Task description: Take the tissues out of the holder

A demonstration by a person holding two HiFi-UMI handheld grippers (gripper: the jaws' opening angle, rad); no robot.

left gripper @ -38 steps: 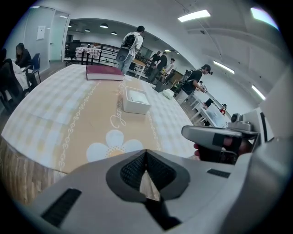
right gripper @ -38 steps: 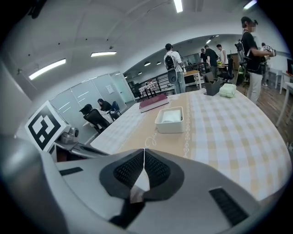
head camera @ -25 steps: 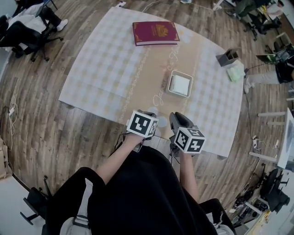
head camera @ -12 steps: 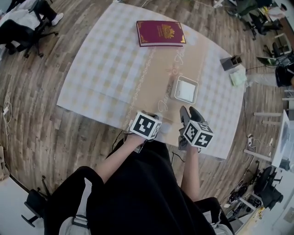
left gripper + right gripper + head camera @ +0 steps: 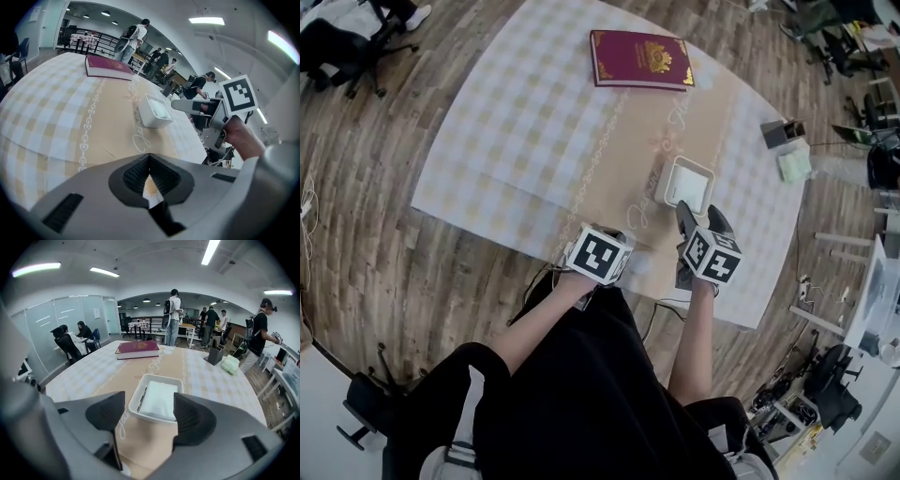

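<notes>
Approach phase: right tongs (image 5: 701, 214), advanced across the table (image 5: 534, 122) to just short of the white holder (image 5: 133, 401), have just been opening and stand spread wide and empty, framing the tissues (image 5: 158, 399) still inside, so a grasp looks imminent; left tongs (image 5: 149, 157), closed together on nothing, wait nearer.

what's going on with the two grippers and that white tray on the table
A person stands at a table with a gripper in each hand. The right gripper is aimed at the white holder; its jaws have just been opening and have nothing between them. It has not reached the tissues, which lie in the holder, none taken out yet. The left gripper hangs near the table's near edge, jaws together and empty.
</notes>
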